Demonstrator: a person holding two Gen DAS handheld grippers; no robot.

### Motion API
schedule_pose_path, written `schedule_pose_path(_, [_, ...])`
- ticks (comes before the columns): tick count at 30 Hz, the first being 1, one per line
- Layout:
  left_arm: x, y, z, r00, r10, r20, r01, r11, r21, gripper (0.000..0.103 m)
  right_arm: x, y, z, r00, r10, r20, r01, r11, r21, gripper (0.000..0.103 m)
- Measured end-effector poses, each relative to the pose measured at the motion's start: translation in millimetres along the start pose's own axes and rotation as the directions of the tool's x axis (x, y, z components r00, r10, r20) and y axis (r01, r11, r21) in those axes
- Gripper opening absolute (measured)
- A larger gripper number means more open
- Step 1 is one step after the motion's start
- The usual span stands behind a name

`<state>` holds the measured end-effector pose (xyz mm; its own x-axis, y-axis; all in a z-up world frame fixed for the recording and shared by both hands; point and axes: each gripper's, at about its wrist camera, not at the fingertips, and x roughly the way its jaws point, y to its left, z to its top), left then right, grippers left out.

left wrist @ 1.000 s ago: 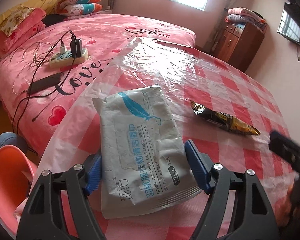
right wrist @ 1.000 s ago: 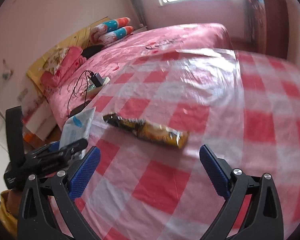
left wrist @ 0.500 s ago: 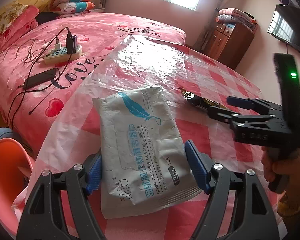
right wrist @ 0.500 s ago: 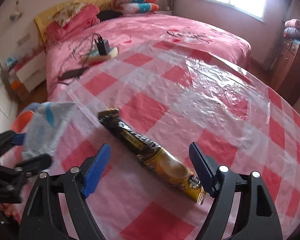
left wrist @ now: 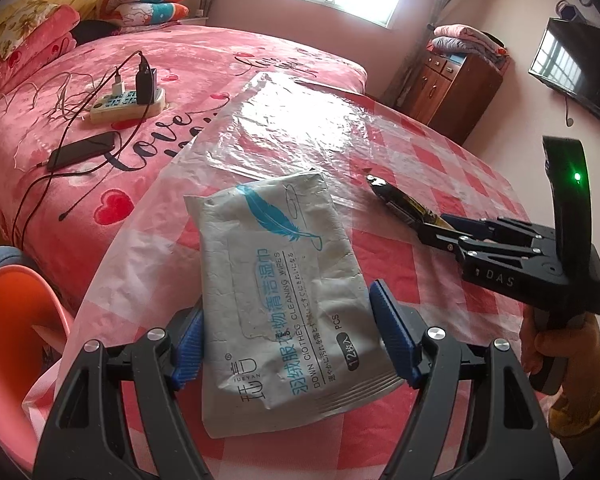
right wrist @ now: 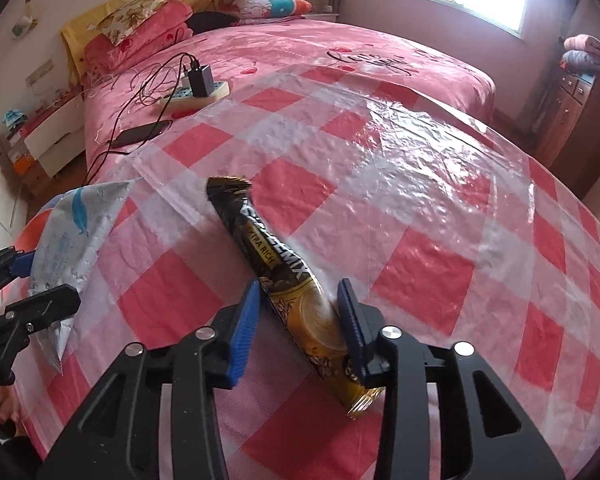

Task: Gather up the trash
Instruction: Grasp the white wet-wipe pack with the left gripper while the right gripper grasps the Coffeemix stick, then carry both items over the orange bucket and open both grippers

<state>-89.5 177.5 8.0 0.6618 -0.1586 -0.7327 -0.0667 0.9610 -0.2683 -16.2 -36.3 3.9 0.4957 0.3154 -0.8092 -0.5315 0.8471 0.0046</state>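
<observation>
Now wipes pack (left wrist: 284,292) clamped in left gripper (left wrist: 288,344), coffee sachet (right wrist: 296,284) between half-closed right gripper (right wrist: 300,320) pads.

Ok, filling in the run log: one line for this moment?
left gripper: shut on wipes pack | right gripper: closing around coffee sachet, contact unclear | table

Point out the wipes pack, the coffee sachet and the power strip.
wipes pack (left wrist: 284,300), left wrist view, printed front.
coffee sachet (right wrist: 278,270), right wrist view, mid-length of the wrapper.
power strip (left wrist: 120,106), left wrist view, its socket face.
</observation>
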Motion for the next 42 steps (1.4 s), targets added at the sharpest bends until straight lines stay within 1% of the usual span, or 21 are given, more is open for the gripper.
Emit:
schedule_pose_path(2, [-2, 2, -2, 1.000, -0.003, 0.004, 0.003, 1.000, -0.001, 0.075, -2, 1, -3, 1.000, 0.000, 0.004, 0.000, 1.000, 0.015, 0.031])
schedule_pose_path(5, [-6, 4, -4, 1.000, -0.005, 0.010, 0.005, 1.000, -0.004, 0.075, -7, 4, -8, 1.000, -0.003, 0.009, 0.003, 0.999, 0.035, 0.027])
schedule_pose_path(13, [-17, 10, -7, 0.999, -0.018, 0.028, 0.018, 1.000, -0.008, 0.075, -24, 8, -21, 0.999, 0.015, 0.039, -0.020, 0.993, 0.116, 0.024])
schedule_pose_path(20, [-30, 21, -8, 0.999, -0.013, 0.048, 0.014, 1.000, -0.020, 0.075, -41, 19, -25, 0.996, 0.059, 0.062, -0.068, 0.985, 0.158, 0.024])
schedule_pose_path(24, [-38, 28, -11, 0.998, 0.003, 0.058, -0.001, 1.000, -0.029, 0.075, -46, 25, -23, 0.992, 0.108, 0.064, -0.118, 0.975, 0.190, 0.024])
schedule_pose_path(30, [-53, 41, -13, 0.996, 0.035, 0.080, -0.032, 0.999, -0.042, 0.075, -53, 40, -17, 0.984, 0.167, 0.066, -0.177, 0.964, 0.199, 0.024])
schedule_pose_path(37, [-68, 68, -18, 0.991, 0.093, 0.092, -0.087, 0.994, -0.073, 0.075, -57, 72, -6, 0.968, 0.243, 0.060, -0.250, 0.954, 0.162, 0.024])
schedule_pose_path(42, [-79, 92, -25, 0.984, 0.152, 0.094, -0.142, 0.985, -0.101, 0.075, -53, 99, 1, 0.954, 0.296, 0.041, -0.298, 0.945, 0.132, 0.024])
